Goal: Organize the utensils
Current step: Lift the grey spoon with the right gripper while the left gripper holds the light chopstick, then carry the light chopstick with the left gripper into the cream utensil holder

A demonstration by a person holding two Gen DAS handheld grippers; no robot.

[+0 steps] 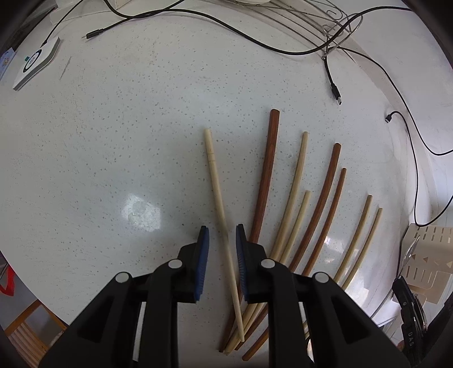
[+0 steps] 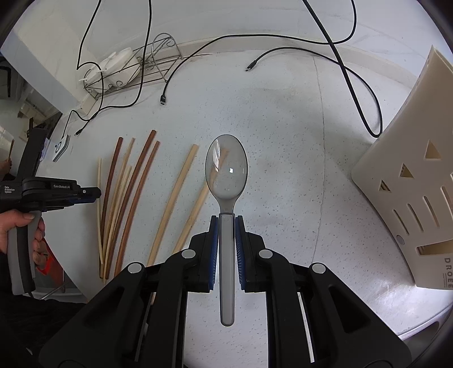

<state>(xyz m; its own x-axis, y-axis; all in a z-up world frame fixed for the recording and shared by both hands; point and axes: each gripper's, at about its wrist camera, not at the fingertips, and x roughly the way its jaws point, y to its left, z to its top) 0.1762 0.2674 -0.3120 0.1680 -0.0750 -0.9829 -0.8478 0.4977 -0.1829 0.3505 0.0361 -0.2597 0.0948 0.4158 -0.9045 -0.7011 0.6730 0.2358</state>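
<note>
Left wrist view: left tongs (image 1: 222, 235) point down at the white speckled bench (image 1: 113, 141), blue pads parted, a pale cream chopstick (image 1: 219, 203) lying between them with gaps on both sides: released, not gripped. Just beside it, dark brown wooden chopsticks (image 1: 264, 181) and pale bamboo chopsticks (image 1: 296, 181) fan out, overlapping at their near ends, unsorted. Black cables (image 1: 198, 17) trail across the far bench.

Right wrist view: right tongs (image 2: 226, 223) clenched on the handle of a grey metal spoon (image 2: 226, 167), held above the bench. Cream perforated plastic utensil holder (image 2: 410, 198) stands well apart, right. No utensil visibly in it; judged early, most sorting left.
</note>
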